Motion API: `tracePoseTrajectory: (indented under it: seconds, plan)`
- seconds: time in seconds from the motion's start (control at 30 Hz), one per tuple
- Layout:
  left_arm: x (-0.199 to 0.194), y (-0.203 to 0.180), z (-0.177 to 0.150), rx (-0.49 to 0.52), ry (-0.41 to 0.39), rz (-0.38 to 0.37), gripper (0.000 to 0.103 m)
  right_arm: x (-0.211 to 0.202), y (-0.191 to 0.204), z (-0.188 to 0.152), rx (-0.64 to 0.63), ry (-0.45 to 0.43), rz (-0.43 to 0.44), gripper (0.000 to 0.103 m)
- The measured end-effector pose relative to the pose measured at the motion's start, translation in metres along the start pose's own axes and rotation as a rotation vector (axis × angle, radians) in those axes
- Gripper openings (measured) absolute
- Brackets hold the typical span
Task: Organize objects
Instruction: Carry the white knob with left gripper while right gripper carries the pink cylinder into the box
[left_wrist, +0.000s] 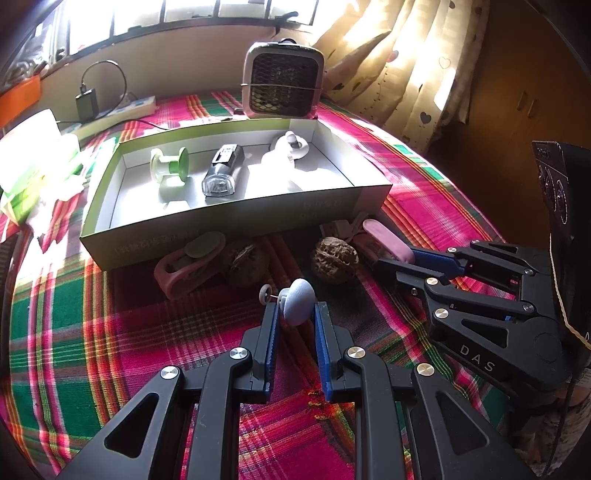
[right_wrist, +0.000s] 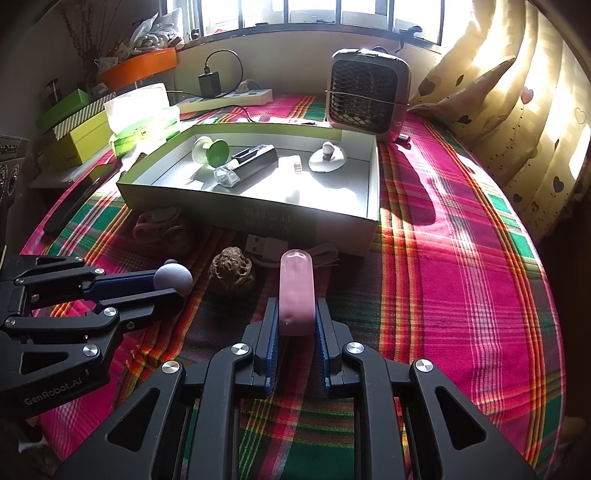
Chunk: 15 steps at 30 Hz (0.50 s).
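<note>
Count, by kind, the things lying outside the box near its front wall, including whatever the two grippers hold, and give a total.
Walnuts: 2
Pink clip: 1
USB cable: 1
Pink capsule, in the right gripper: 1
Grey-blue knob, in the left gripper: 1
Total: 6

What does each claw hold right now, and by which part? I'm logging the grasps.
Left claw: the bluish round knob, pinched across its dome sides. Right claw: the pink capsule-shaped case, gripped at its near end.
</note>
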<state>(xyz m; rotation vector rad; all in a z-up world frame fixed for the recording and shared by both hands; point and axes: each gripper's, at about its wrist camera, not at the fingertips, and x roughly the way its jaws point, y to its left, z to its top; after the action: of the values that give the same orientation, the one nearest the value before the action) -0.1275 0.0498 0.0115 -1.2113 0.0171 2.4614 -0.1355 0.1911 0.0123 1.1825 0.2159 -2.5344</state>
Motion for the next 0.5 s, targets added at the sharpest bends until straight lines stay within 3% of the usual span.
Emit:
tracePoseTrajectory:
  seconds: [0.5]
  plan:
    - [-0.0105, -0.0001, 0.0008, -0.001, -0.027, 0.002, 0.017, -0.0088, 0.0023, 0.0024, -0.001, -0.02, -0.006, 0.019]
